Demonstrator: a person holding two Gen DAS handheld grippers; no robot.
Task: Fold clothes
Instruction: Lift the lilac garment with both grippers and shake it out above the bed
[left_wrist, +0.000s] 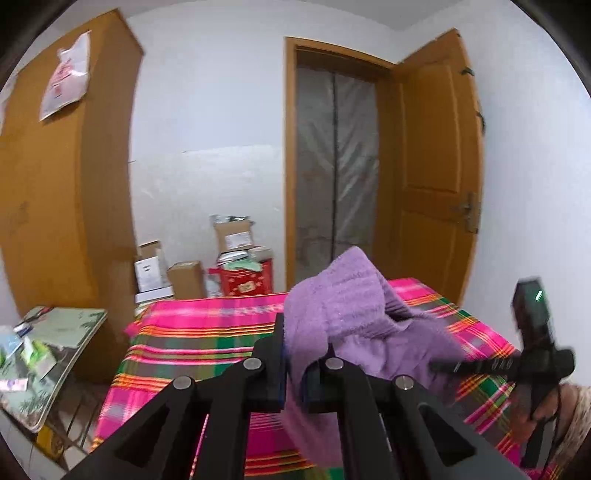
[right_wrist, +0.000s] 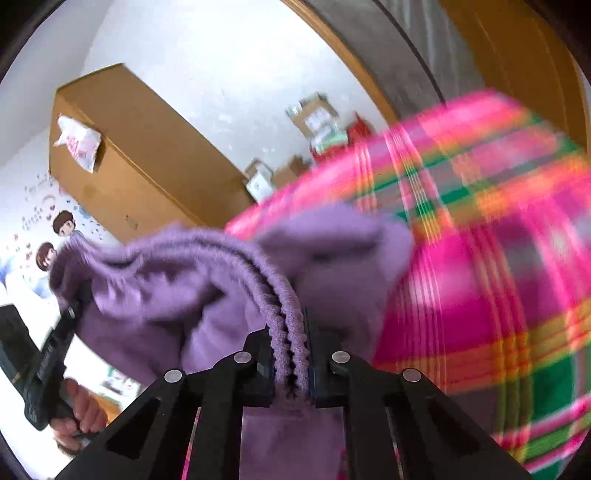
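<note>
Purple knit garment (left_wrist: 347, 306) hangs bunched above the plaid bed cover (left_wrist: 207, 325), lifted clear toward its near edge, strung between both tongs. Left gripper (left_wrist: 293, 363) is clamped on one fabric edge; right gripper (right_wrist: 290, 360) pinches the ribbed hem. Long axis runs gripper to gripper, roughly across the bed. I judge neither hand nearer; spreading them apart should tension it.
</note>
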